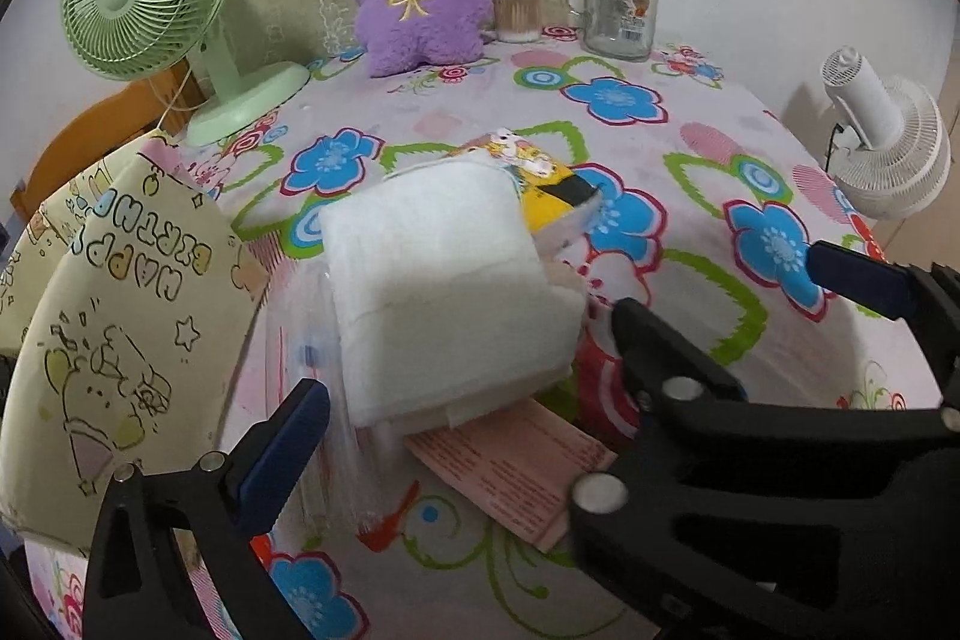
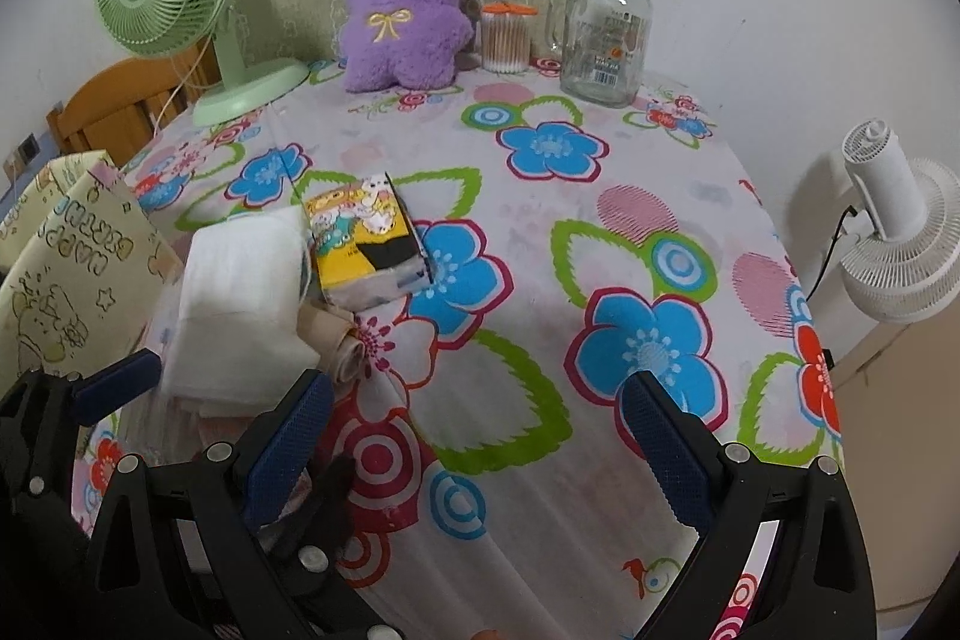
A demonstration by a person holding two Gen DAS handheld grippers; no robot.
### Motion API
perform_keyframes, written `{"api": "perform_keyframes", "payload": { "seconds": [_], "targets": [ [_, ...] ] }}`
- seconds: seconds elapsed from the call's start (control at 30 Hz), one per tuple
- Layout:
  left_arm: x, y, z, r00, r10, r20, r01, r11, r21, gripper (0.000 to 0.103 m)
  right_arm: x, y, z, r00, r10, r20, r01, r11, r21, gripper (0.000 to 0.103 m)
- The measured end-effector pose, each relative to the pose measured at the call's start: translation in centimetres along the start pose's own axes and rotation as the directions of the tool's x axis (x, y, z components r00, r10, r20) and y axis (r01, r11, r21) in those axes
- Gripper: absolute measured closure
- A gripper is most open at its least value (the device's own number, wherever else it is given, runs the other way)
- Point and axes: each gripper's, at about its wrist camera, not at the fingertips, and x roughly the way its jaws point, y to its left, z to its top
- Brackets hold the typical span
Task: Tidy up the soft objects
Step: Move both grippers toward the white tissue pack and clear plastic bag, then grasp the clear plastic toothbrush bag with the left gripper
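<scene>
A white folded cloth pad point(image 1: 447, 292) lies on the flowered tabletop point(image 1: 708, 172) directly ahead of the left gripper point(image 1: 468, 388), whose jaws stand apart, one finger on each side of it. The right gripper point(image 2: 474, 436) hovers with jaws apart and empty, the pad off to their left. The pickup appears to be in hand: closing on the pad should come next, toward the gift bag point(image 1: 126, 316) left of the jaws.

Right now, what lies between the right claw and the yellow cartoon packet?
In the right wrist view, only bare flowered tablecloth lies between the open right claw and the yellow packet. The white folded pads sit off to the packet's left.
</scene>
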Motion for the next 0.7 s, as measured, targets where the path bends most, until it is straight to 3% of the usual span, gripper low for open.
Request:
{"api": "perform_keyframes", "payload": {
  "seconds": [0.33,0.57,0.7],
  "targets": [
    [-2.0,1.5,-0.6,0.997,-0.068,0.021,0.069,0.995,-0.066,0.000,-1.2,0.3,-0.1,1.000,0.026,0.015,-0.026,1.000,0.003,0.005],
    [-2.3,3.1,-0.2,0.997,-0.055,0.047,0.059,0.994,-0.090,0.001,-2.5,2.1,0.8,0.998,0.052,0.047,-0.051,0.999,-0.018,0.004],
    [-1.0,3.4,-0.3,0.995,-0.096,-0.016,0.094,0.990,-0.105,0.003,-1.9,2.5,0.9,0.998,0.042,0.038,-0.041,0.999,-0.031,0.004]
  ]
}}
